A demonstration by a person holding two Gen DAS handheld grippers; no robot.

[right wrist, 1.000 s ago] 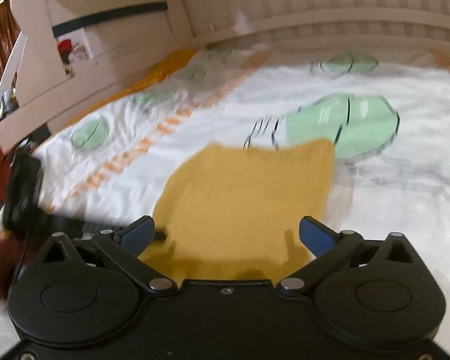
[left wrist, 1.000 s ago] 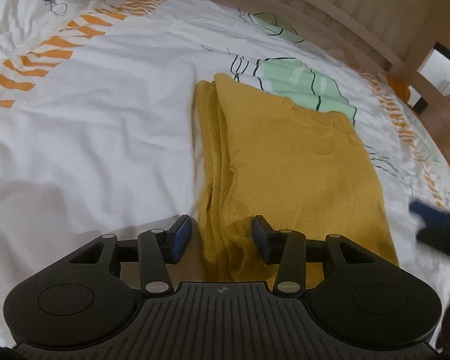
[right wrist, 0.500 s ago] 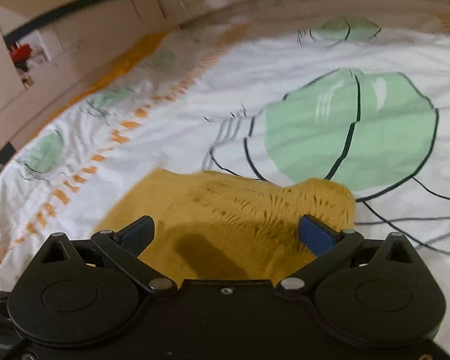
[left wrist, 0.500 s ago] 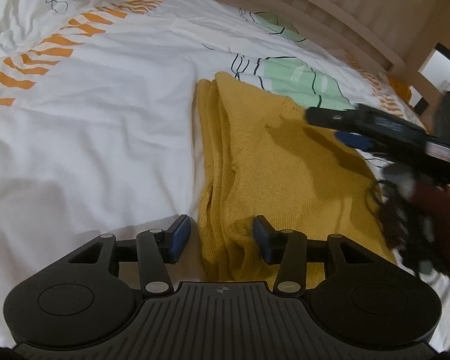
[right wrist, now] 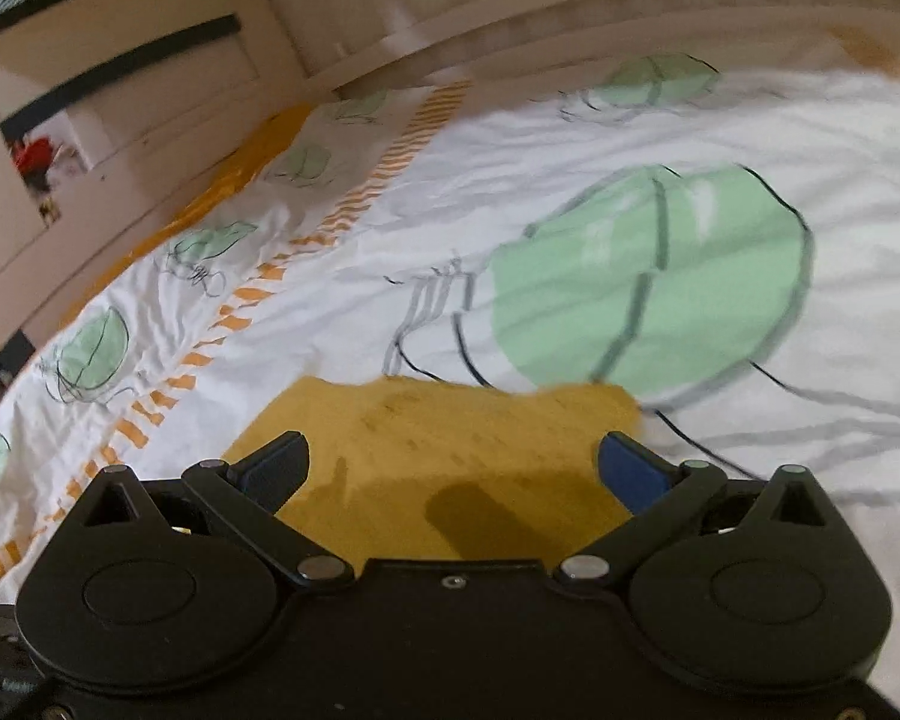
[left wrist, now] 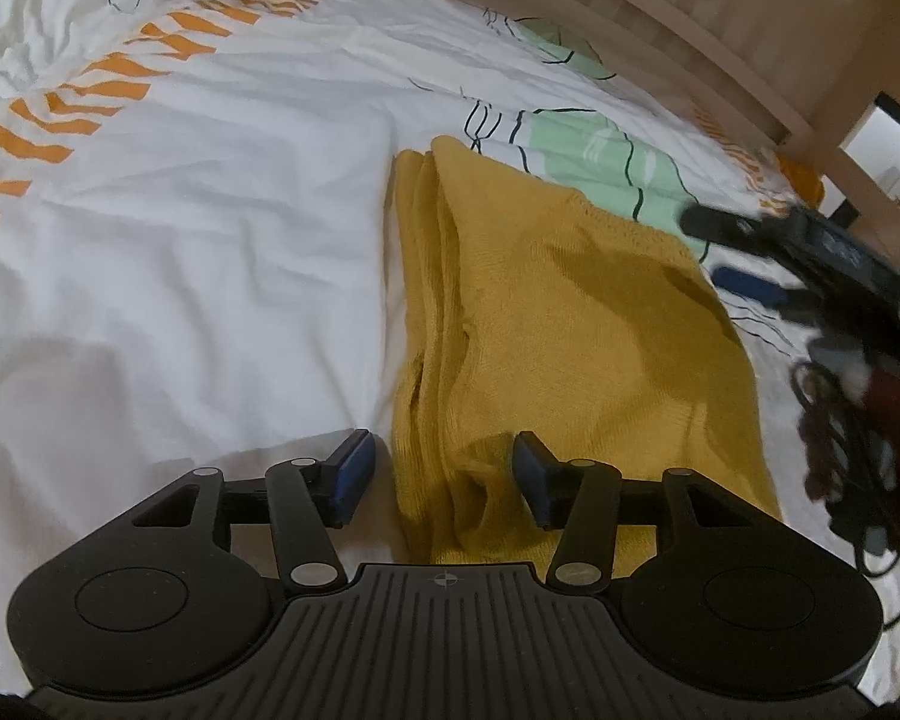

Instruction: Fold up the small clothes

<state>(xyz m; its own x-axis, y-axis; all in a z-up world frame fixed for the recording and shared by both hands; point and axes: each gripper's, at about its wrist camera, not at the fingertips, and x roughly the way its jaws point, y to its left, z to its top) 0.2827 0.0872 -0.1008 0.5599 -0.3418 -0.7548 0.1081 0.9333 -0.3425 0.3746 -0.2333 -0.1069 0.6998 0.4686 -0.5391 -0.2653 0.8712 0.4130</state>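
Observation:
A mustard-yellow knitted garment (left wrist: 558,324) lies folded lengthwise on the bed sheet, with stacked fold edges along its left side. My left gripper (left wrist: 444,474) is open, low at the garment's near end, its fingers either side of the folded edge. My right gripper (right wrist: 453,468) is open above the garment's far end (right wrist: 444,438). In the left wrist view the right gripper (left wrist: 726,252) shows at the garment's far right corner, held just above it.
The white sheet (left wrist: 198,228) has orange stripes and green leaf prints. A wooden bed rail (left wrist: 690,18) runs along the far side. A cable bundle (left wrist: 840,420) hangs by the right hand. A wall and furniture (right wrist: 120,60) stand beyond the bed.
My right gripper has drawn back and to the right over the garment's far corner, and its view has tilted up. My left gripper has stayed in place, open.

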